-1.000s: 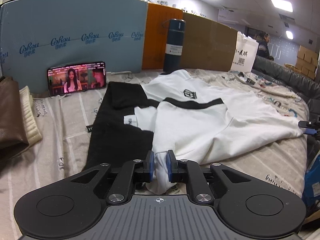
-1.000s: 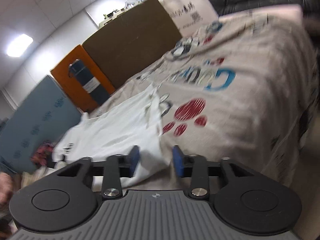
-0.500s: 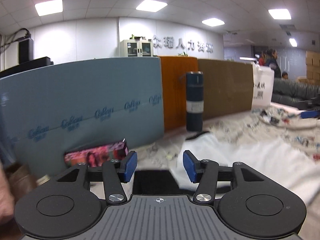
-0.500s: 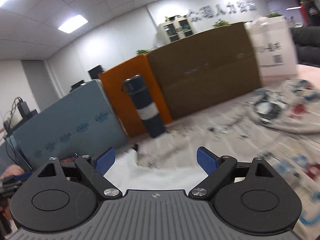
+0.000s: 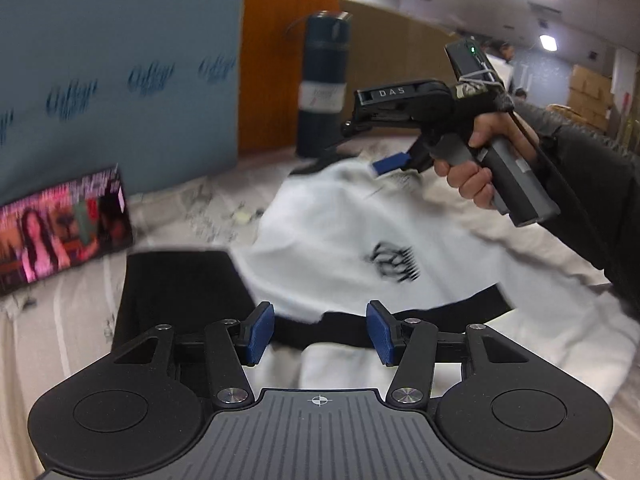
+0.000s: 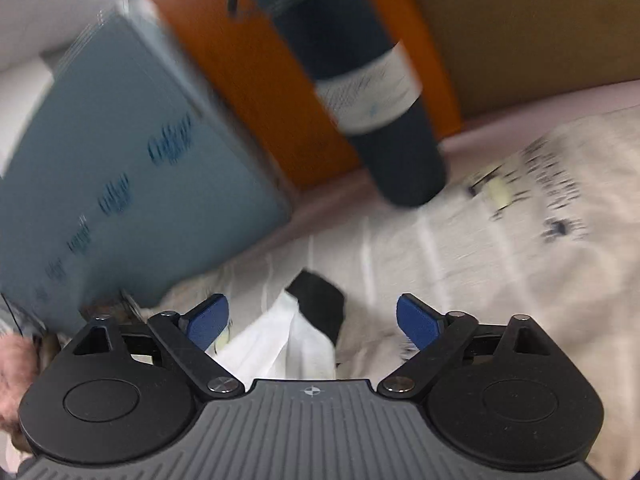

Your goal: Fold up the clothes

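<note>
A white shirt with black trim and a black crest (image 5: 360, 240) lies spread on the printed bed sheet (image 5: 60, 320). Its black sleeve (image 5: 176, 292) lies to the left. My left gripper (image 5: 320, 330) is open and empty, just above the shirt's black band. My right gripper (image 6: 316, 320) is open and empty above the shirt's far end, where a white fold and a black collar piece (image 6: 320, 304) show between its fingers. In the left wrist view the right gripper (image 5: 396, 152) hovers over the far part of the shirt, held by a hand.
A dark blue flask (image 5: 324, 80) stands at the back, also in the right wrist view (image 6: 360, 80). Blue (image 5: 120, 60), orange and brown boards stand behind it. A phone playing video (image 5: 60, 228) leans at the left.
Both grippers let go of the shirt and opened, swung up, then came back down over its far part. The right gripper now shows in the left wrist view.
</note>
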Tool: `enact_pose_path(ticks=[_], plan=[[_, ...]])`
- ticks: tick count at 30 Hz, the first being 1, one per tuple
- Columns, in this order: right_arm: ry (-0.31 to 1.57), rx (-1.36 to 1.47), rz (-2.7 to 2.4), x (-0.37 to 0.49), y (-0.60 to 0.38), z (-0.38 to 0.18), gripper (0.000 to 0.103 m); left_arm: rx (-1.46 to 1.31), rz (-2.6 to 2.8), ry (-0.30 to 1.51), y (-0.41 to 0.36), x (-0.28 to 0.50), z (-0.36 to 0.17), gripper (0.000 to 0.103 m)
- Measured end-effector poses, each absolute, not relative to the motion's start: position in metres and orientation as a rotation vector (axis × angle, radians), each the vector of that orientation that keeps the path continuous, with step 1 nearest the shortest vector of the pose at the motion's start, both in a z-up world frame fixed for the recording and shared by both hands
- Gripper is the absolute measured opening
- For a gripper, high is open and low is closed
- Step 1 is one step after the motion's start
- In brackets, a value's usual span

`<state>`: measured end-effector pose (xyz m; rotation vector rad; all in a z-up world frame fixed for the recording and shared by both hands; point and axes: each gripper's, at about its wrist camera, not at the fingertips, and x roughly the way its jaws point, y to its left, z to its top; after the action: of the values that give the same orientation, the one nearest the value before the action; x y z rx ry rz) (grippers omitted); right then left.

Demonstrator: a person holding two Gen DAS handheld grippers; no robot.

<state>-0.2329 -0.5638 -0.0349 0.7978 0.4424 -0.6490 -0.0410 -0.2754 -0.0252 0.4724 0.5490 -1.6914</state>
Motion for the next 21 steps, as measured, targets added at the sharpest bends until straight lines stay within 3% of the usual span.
enact_pose_path(ticks=[1,2,3,4,12,21], plan=[[0.466,0.776,-0.644,-0.226,-0.563,-0.038,0.083,0.472,-1.697,0.547,-0.275,-0.041,-0.026,0.052],[0.489,0.755,-0.643,-0.220,-0.562,-0.040,0.060,0.473,-1.702,0.543,-0.275,-0.041,-0.027,0.053],[0.511,0.739,-0.645,-0.216,-0.560,-0.042,0.021,0.474,-1.707,0.538,-0.275,-0.041,-0.028,0.054],[0.516,0.728,-0.644,-0.214,-0.558,-0.044,0.013,0.475,-1.712,0.534,-0.275,-0.042,-0.029,0.055],[0.313,0.613,-0.581,-0.228,-0.533,-0.014,0.012,0.431,-1.724,0.571,-0.279,-0.036,-0.027,0.056],[0.194,0.186,-0.476,-0.256,-0.446,0.024,0.013,-0.264,-1.881,0.916,-0.262,0.023,-0.013,0.058]])
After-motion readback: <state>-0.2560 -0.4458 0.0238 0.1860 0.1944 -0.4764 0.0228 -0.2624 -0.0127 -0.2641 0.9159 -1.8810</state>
